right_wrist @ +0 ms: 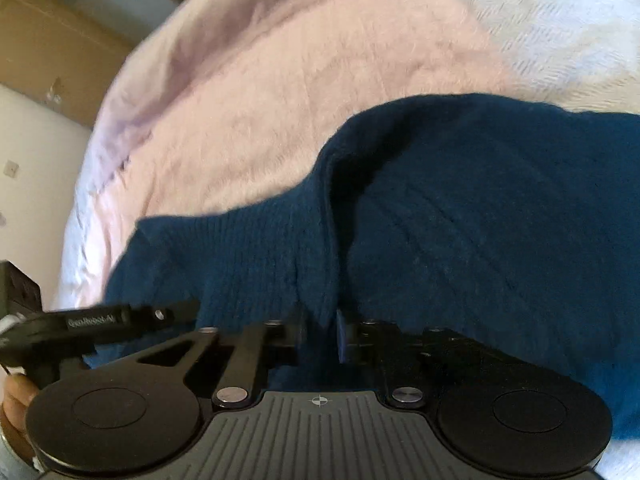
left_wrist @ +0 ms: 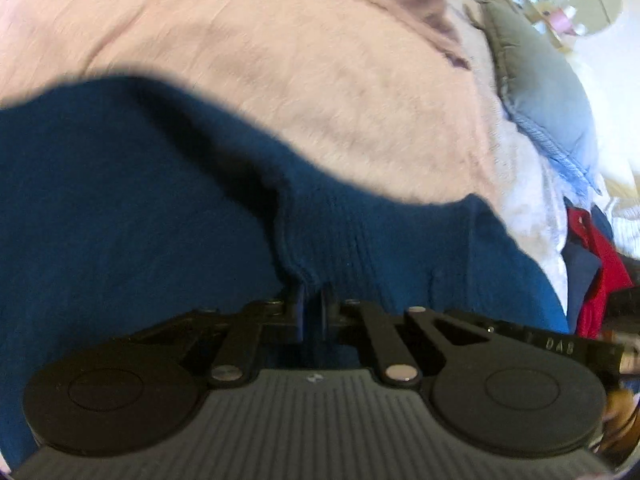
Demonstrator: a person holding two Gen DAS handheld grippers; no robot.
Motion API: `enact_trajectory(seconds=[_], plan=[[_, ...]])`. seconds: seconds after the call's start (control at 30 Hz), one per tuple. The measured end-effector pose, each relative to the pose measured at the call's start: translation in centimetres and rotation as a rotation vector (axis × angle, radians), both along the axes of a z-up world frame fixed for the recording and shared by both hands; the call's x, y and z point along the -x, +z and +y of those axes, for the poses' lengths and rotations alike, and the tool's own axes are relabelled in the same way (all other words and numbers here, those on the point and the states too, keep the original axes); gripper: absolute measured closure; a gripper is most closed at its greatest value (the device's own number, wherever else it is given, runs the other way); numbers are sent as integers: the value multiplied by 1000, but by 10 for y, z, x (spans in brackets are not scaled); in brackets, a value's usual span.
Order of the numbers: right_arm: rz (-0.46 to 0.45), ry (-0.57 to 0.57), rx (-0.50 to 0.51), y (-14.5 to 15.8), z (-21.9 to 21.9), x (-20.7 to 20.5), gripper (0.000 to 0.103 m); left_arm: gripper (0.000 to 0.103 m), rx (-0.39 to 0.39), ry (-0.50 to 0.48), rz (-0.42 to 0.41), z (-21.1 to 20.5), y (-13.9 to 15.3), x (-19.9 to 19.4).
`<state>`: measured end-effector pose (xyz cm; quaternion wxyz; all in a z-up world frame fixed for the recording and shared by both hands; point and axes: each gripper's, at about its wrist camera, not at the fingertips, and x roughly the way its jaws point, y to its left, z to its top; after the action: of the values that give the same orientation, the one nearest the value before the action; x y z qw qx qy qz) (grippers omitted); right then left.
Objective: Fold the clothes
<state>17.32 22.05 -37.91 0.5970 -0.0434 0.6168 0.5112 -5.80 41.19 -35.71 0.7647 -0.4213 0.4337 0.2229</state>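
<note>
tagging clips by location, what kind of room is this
Most likely a bedroom at home. The blue sweater lies on a soft pink blanket spread over white bedding, as on a bed. A grey-blue pillow and a heap of other clothes sit to one side.

Sweater [left_wrist: 140,208] on blanket [left_wrist: 260,40]; clothes pile [left_wrist: 600,280] seemingly right
</note>
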Motion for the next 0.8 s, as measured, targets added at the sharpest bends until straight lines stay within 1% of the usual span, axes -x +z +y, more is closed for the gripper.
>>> enact_trajectory(seconds=[0.03, 0.07, 0.1, 0.13, 0.17, 0.2, 0.23, 0.27, 0.33, 0.37, 0.4, 0.43, 0.47, 0.5, 0.53, 0.57, 0.63, 0.67, 0.7, 0.73, 0.8], plan=[[23, -5, -21, 5, 6, -10, 91, 98, -32, -10, -17, 9, 8, -8], [54, -28, -75, 12, 15, -24, 96, 98, -68, -5, -46, 21, 20, -15], [84, -51, -128, 20, 23, -38, 96, 98, -93, 22, -83, 37, 32, -22], [115, -100, -186, 29, 30, -54, 96, 98, -116, 52, -121, 53, 45, -28], [146, -180, -247, 38, 37, -71, 96, 98, -144, 105, -165, 73, 59, -32], [177, -259, -308, 47, 44, -89, 95, 96, -178, 152, -189, 89, 71, -35], [176, -314, -344, 56, 50, -105, 95, 95, -211, 198, -210, 105, 82, -37], [136, -340, -351, 63, 54, -118, 95, 94, -242, 217, -210, 116, 90, -37], [57, -392, -364, 78, 63, -143, 91, 94, -317, 159, -132, 124, 92, -39], [-10, -386, -349, 84, 66, -152, 84, 90, -355, 127, -91, 129, 92, -39], [-95, -337, -309, 85, 68, -153, 68, 82, -392, 95, -50, 133, 93, -40], [-162, -266, -263, 79, 68, -150, 57, 79, -420, 26, 2, 129, 86, -38], [-221, -176, -206, 69, 66, -145, 36, 76, -434, -62, 49, 123, 75, -37], [-280, -86, -150, 58, 64, -140, 32, 76, -445, -151, 94, 116, 64, -35], [-338, 4, -93, 48, 63, -135, 32, 76, -445, -248, 130, 107, 50, -33], [-376, 87, -57, 38, 61, -130, 32, 76, -437, -338, 147, 97, 38, -32], [-409, 239, -35, 20, 60, -119, 32, 74, -432, -487, 153, 81, 17, -36], [-425, 315, -24, 11, 59, -113, 32, 70, -448, -545, 153, 75, 11, -37], [-440, 391, -13, 3, 59, -108, 32, 66, -471, -590, 154, 71, 7, -38], [-449, 444, -14, -3, 60, -103, 32, 63, -502, -621, 159, 70, 2, -39], [-453, 490, -38, -8, 69, -104, 32, 53, -562, -660, 179, 72, -5, -43]])
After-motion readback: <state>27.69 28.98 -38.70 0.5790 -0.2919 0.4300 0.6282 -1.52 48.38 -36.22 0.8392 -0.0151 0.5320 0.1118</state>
